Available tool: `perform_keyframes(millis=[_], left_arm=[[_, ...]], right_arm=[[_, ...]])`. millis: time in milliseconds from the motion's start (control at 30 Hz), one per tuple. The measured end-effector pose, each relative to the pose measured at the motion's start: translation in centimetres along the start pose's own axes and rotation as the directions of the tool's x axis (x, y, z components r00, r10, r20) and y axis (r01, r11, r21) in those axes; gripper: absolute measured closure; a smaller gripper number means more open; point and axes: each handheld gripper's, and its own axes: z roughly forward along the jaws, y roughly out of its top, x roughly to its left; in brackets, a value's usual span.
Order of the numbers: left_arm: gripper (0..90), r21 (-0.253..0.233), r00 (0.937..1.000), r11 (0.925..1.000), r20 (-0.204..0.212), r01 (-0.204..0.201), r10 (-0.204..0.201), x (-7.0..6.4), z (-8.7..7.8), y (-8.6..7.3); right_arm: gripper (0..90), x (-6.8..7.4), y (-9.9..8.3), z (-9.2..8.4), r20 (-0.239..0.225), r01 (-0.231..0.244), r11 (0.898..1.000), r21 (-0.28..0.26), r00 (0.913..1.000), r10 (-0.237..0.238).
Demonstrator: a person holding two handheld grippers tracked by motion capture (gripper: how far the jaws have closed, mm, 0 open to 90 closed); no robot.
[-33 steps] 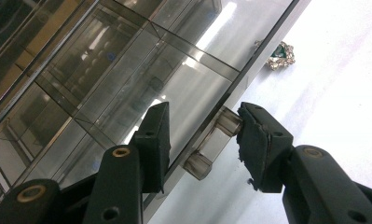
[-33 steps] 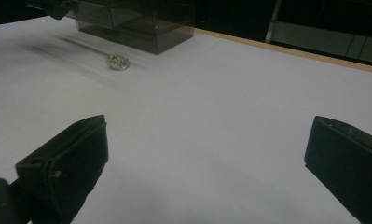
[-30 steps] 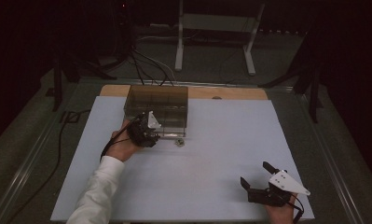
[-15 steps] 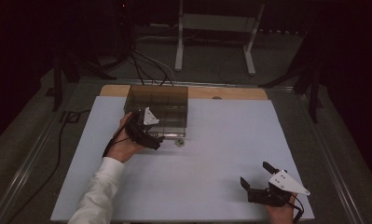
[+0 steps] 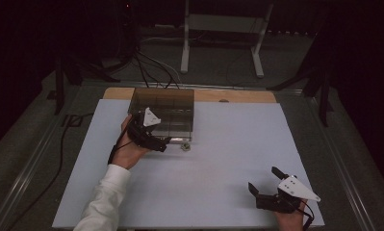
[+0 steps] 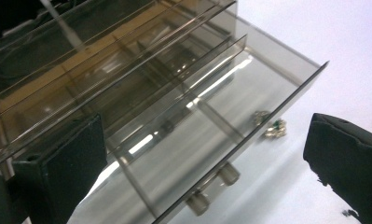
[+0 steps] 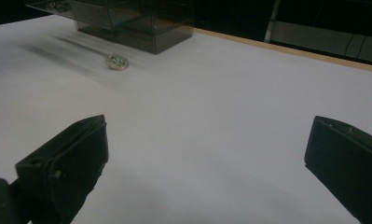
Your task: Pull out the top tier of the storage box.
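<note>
A smoky clear drawer box [image 5: 163, 111] stands at the back of the white table. Its lowest drawer [image 6: 211, 140] is pulled out, with two small knobs [image 6: 212, 185] on the front. A little ring with a green stone [image 5: 185, 146] [image 6: 274, 129] [image 7: 115, 61] lies on the table just in front of the drawer. My left gripper [image 5: 164, 142] [image 6: 202, 123] is at the drawer front. Its jaws have just been opening and now stand wide on either side of the drawer's front edge, touching nothing. My right gripper [image 5: 263, 178] [image 7: 207, 126] rests open near the front right of the table, holding nothing.
The white table top [image 5: 228, 144] has a wooden strip [image 5: 237, 96] along its back edge. Cables [image 5: 146, 72] and a metal stand [image 5: 218, 43] sit on the dark floor behind. A black cable [image 5: 64, 144] runs along the table's left side.
The left hand has shifted slightly at the drawer front and its jaws have spread apart. The right hand has not moved.
</note>
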Motion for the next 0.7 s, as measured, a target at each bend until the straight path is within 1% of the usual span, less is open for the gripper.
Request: perform_keyframes(millis=[67, 100, 167, 333, 433, 500, 567, 600, 700], left_arm=[[0.5, -0.005, 1.0, 1.0, 0.004, 0.0, 0.0, -0.1, 0.0, 0.0], [1.1, -0.014, 0.9999, 0.9999, -0.006, -0.009, 0.009, -0.3, -0.2, 0.1], [1.8, -0.032, 0.9999, 0.9994, -0.009, -0.012, 0.012, -0.5, -0.4, 0.2], [1.8, -0.086, 0.9996, 0.9959, -0.001, 0.027, -0.027, -0.5, -0.8, 0.4], [1.8, -0.097, 0.9983, 0.9936, 0.017, 0.058, -0.057, -0.3, -0.9, 0.4], [1.8, -0.107, 0.9972, 0.9915, 0.012, 0.074, -0.073, -0.2, -1.0, 0.3], [2.4, -0.113, 0.9952, 0.9889, 0.023, 0.097, -0.095, -0.1, -1.1, 0.3], [2.5, -0.122, 0.9938, 0.9864, 0.027, 0.11, -0.108, -0.1, -1.2, 0.2], [2.3, -0.122, 0.9931, 0.9856, 0.026, 0.117, -0.114, -0.2, -1.3, 0.1]], right_arm=[[0.0, 0.0, 0.0, 0.0, -0.001, -0.003, 1.0, -0.001, 1.0, 0.003], [0.0, 0.0, 0.0, 0.0, -0.001, -0.003, 1.0, -0.002, 1.0, 0.003], [0.0, 0.0, 0.0, 0.0, -0.001, -0.002, 1.0, -0.001, 1.0, 0.002], [0.0, 0.1, 0.0, 0.1, -0.002, -0.003, 1.0, -0.001, 1.0, 0.003], [0.0, 0.1, 0.0, 0.1, -0.003, 0.0, 1.0, -0.003, 1.0, 0.0], [0.0, 0.0, 0.0, 0.0, -0.003, -0.002, 1.0, -0.001, 1.0, 0.002], [0.0, 0.0, 0.0, 0.0, -0.002, -0.003, 1.0, -0.001, 1.0, 0.003], [0.0, -0.1, 0.0, 0.0, -0.001, -0.003, 1.0, -0.003, 1.0, 0.003], [0.0, -0.1, 0.0, 0.0, -0.001, -0.002, 1.0, -0.003, 1.0, 0.002]])
